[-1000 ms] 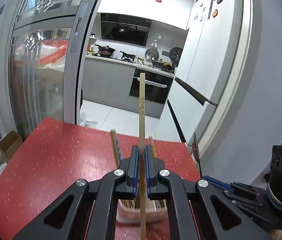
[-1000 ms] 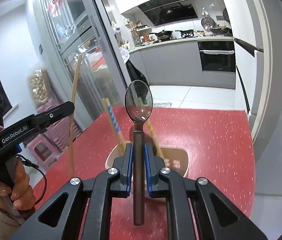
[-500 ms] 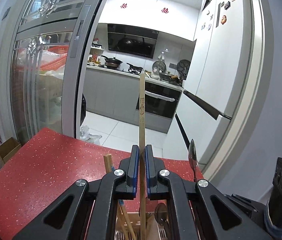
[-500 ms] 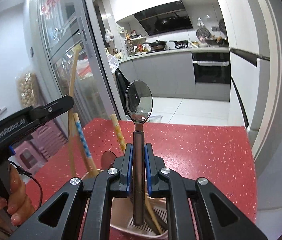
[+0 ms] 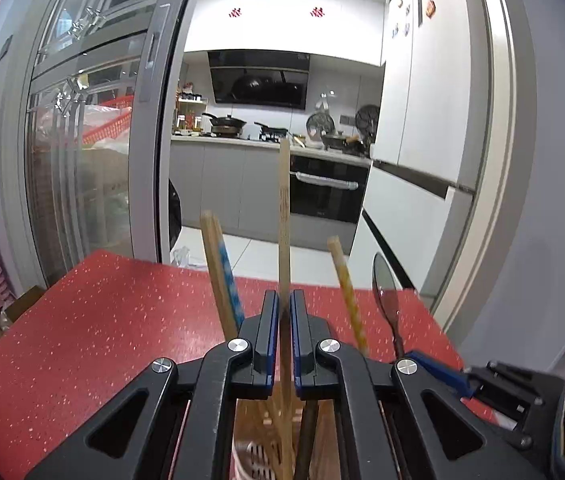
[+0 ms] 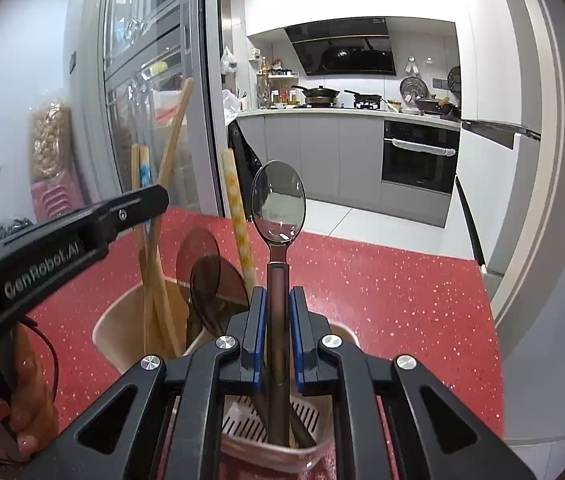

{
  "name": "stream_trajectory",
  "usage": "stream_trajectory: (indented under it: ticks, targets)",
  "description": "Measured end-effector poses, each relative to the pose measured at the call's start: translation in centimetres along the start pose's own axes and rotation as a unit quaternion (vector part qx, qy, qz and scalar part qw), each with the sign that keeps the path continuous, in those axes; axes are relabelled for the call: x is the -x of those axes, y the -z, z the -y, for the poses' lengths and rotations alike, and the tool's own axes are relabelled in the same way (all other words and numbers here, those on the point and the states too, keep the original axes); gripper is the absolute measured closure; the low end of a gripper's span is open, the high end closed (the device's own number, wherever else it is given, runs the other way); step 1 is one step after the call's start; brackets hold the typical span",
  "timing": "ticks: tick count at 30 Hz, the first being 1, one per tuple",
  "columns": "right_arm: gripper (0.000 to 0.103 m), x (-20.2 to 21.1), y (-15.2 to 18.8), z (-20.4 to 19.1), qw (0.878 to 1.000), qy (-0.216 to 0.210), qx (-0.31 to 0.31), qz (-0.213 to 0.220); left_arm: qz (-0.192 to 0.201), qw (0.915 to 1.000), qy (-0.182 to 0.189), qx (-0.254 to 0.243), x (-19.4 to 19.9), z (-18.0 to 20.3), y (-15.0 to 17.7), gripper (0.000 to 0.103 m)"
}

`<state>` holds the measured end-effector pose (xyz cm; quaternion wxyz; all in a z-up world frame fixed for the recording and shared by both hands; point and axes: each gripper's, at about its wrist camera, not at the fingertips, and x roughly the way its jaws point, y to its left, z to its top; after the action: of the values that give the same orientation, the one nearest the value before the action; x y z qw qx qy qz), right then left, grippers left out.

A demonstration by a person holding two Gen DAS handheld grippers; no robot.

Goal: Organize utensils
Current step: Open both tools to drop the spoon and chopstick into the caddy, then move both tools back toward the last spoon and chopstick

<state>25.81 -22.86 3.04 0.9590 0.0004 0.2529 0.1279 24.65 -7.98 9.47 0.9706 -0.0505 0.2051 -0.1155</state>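
Over the red speckled desk point(image 6: 382, 280), both grippers hang above a beige utensil holder point(image 6: 114, 320) with each tool already partly inside it. The left gripper point(image 5: 281, 344) has its fingers pinching 1 plain wooden chopstick point(image 5: 283, 208), whose long axis runs straight up and down between the blue pads; its lower end reaches into the holder directly below. The right gripper point(image 6: 277, 340) has its fingers pinching the dark handle of a metal spoon point(image 6: 278, 204), bowl upward, handle vertical, tip resting near the slotted floor of the compartment under the fingers.

The relation that matters is vertical: each tool stands upright in line with its own fingers, and the holder sits straight beneath both, so the coming move is probably a short drop and release rather than any sideways shift. The right gripper looks nearer to finishing, since the spoon's tip is already close to the bottom. 2 patterned chopsticks, 1 blue point(image 5: 222, 272) and 1 yellow point(image 5: 348, 296), lean outward from the holder on either side of the held chopstick, and 2 dark spoon bowls point(image 6: 210, 276) stand just beside the right fingers; a careless descent could knock them.

Compared with 1 second ago, both grippers have come lower and closer to the holder, which then lay further ahead on the desk; the spoon's handle, then above the rim, now stands inside the compartment.
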Motion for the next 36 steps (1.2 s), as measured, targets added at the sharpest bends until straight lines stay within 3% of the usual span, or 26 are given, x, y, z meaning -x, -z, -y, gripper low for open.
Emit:
stream_trajectory:
  ticks: [10, 17, 25, 26, 29, 36]
  targets:
    - [0.090, 0.4, 0.4, -0.3, 1.000, -0.005, 0.006, -0.012, -0.046, 0.9988, -0.013, -0.011, 0.1, -0.3, 1.5, 0.071]
    - [0.090, 0.4, -0.2, -1.2, 1.000, 0.008, 0.024, 0.007, -0.059, 0.9982, -0.013, -0.003, 0.1, -0.5, 2.0, 0.071]
    - [0.089, 0.6, 1.0, -1.2, 0.999, 0.001, 0.035, -0.008, -0.068, 0.9975, -0.020, 0.001, 0.9, -1.4, 1.8, 0.071]
    - [0.083, 0.6, 1.1, -1.3, 0.999, -0.001, 0.038, -0.012, -0.071, 0.9972, -0.021, 0.001, 1.0, -1.4, 2.0, 0.071]
    - [0.048, 1.0, 1.0, -1.3, 0.999, -0.016, 0.040, -0.020, -0.081, 0.9963, -0.029, 0.000, 1.2, -1.6, 2.3, 0.071]
    - [0.046, 2.0, 0.5, -0.6, 0.999, -0.026, 0.014, -0.026, -0.095, 0.9944, -0.047, 0.000, 2.4, -2.6, 3.0, 0.071]
